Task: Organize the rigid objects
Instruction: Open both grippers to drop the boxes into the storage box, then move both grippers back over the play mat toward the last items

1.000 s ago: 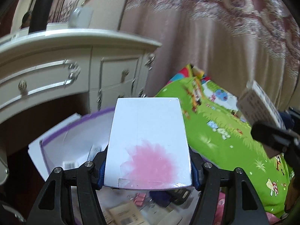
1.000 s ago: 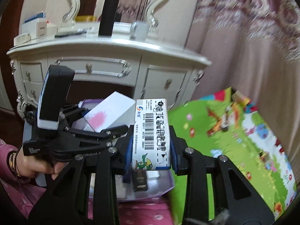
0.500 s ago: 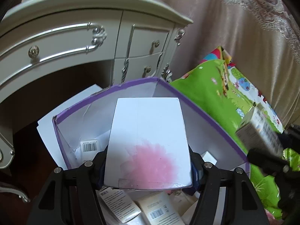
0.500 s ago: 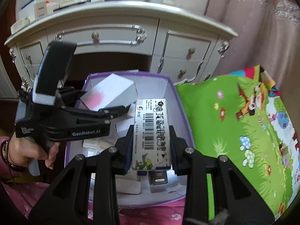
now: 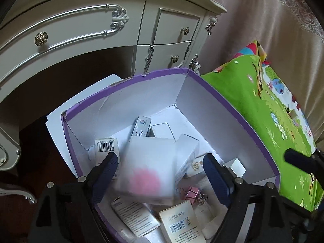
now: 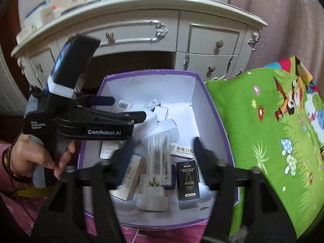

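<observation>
Both grippers hang spread wide over the purple-rimmed cardboard box with white inner walls (image 5: pixel 226 109), and neither holds anything.

In the left wrist view, the left gripper (image 5: pixel 160 177) fills the lower part of the frame, its blue-padded fingers (image 5: pixel 106 169) well apart. Between them, blurred, sits the white carton with a pink blotch (image 5: pixel 147 168), clear of both pads; whether it rests on the pile or is in the air cannot be told from the blur. Around it in the box lie other cartons: a white one with a barcode (image 5: pixel 106 147) at centre left, a slim white one (image 5: pixel 187 154) just right of the blotched carton, a cream barcode carton (image 5: pixel 180 220) at the bottom edge, and a pink binder clip (image 5: pixel 193 194) just above that.

In the right wrist view, the right gripper (image 6: pixel 162 160) occupies the lower centre, fingers (image 6: pixel 202 158) blurred and wide. Between them a white barcode carton with a green plant print (image 6: pixel 158 160) is smeared with motion blur, touching neither finger. A black carton (image 6: pixel 187 180) lies just right of it on the box floor. At left of this frame the person's left hand (image 6: pixel 32 158) grips the handle of the left gripper (image 6: pixel 127 109), which reaches in over the box's left wall (image 6: pixel 82 156).

A white dresser with silver handles (image 6: pixel 141 32) fills the top of the frame, and a green cartoon play mat (image 6: pixel 263 133) lies beside the box at right.
</observation>
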Motion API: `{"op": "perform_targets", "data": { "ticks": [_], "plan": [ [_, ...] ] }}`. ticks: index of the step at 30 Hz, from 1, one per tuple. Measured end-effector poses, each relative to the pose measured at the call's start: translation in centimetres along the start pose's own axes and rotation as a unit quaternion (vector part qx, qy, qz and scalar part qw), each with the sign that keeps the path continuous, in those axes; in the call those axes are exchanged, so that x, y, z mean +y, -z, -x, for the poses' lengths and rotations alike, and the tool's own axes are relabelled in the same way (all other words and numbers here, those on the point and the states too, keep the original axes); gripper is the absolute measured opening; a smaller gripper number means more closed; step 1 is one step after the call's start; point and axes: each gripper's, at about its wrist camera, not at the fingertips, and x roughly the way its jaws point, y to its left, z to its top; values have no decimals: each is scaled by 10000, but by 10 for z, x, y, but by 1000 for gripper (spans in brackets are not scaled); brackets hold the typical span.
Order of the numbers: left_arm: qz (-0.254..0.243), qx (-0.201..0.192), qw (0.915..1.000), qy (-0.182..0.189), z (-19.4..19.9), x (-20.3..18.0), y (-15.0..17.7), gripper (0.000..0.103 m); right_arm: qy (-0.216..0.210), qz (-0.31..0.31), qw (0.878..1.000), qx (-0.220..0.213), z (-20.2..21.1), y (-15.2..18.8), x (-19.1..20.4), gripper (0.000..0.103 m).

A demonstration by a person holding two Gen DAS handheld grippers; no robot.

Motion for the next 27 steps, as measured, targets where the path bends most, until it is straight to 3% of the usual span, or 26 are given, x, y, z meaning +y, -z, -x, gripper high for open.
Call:
{"op": "perform_targets", "data": {
  "ticks": [7,13,18,22,25,27],
  "plan": [
    [-406,188,9989,-116,-5,-39,-3,87,161,-855,9957,-314,30,24,-55,80],
    [-1138,213,9933,61,-14,-103,-7,87,619,-1833,9802,-417,58,70,-130,84],
    [-1720,382,9833,453,-35,-177,-13,87,1179,-2316,9645,-477,82,110,-185,89],
    [-2020,462,9751,793,-55,-234,-10,87,1760,-2751,9439,-490,106,140,-235,94],
    [-2317,519,9648,1126,-71,-282,-2,87,2224,-2962,9281,-386,119,157,-269,95],
    [-2612,604,9535,1378,-85,-318,3,87,2447,-3087,9187,-296,123,165,-290,97]
  ]
}}
